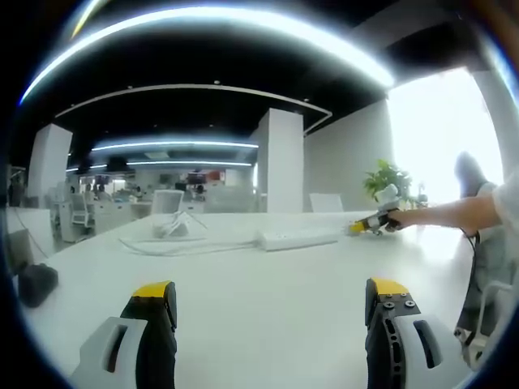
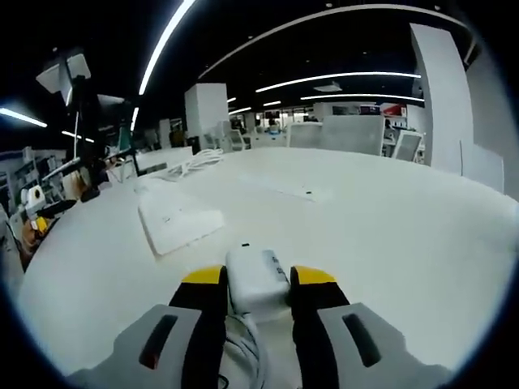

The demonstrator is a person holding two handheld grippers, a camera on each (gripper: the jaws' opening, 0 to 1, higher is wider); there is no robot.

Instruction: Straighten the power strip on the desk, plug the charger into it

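Observation:
A white power strip [image 1: 298, 237] lies on the white desk [image 1: 268, 300], far ahead of my left gripper [image 1: 272, 301], whose yellow-tipped jaws stand wide open with nothing between them. My right gripper [image 1: 371, 224], held by a person's arm from the right, hovers just off the strip's right end. In the right gripper view my right gripper [image 2: 255, 285] is shut on a white charger [image 2: 254, 278], whose white cord [image 2: 243, 340] trails back between the jaws. The power strip [image 2: 174, 217] lies a little ahead and to the left, and the charger is not touching it.
The strip's white cable [image 1: 166, 241] lies in loose loops at the far left of the desk, the cable [image 2: 195, 160] showing far ahead in the right gripper view. A dark object [image 1: 36, 284] sits at the desk's left edge. A potted plant [image 1: 388, 178] and office chairs stand behind.

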